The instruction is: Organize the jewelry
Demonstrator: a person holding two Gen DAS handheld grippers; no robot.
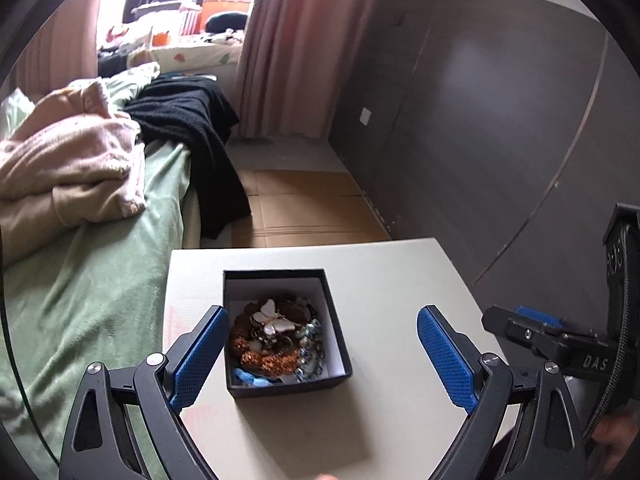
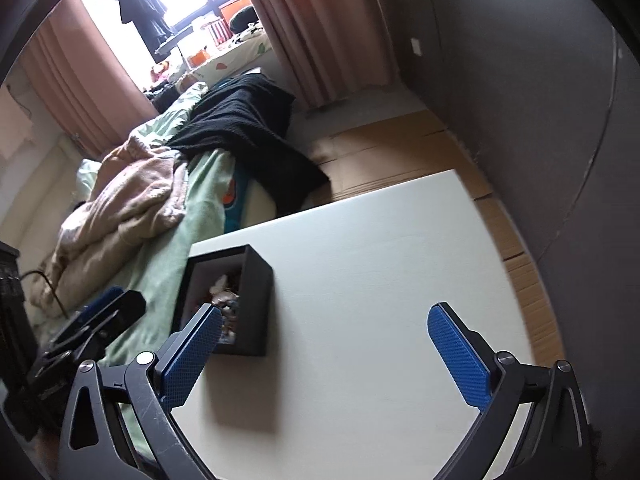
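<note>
While my left gripper (image 1: 320, 354) gapes wide, holding nothing, its left finger (image 1: 198, 356) hides the near corner of the black jewelry box (image 1: 338, 344) at lower centre, its tangled jewelry (image 1: 276, 336) hard to separate. Rightward, my right gripper (image 2: 324, 354) stands released over bare white table (image 2: 360, 260).

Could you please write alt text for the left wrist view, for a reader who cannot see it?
An open black box heaped with jewelry, a white butterfly piece on top, sits on a white table. The open left gripper hovers over it, with a green-covered bed behind.
</note>
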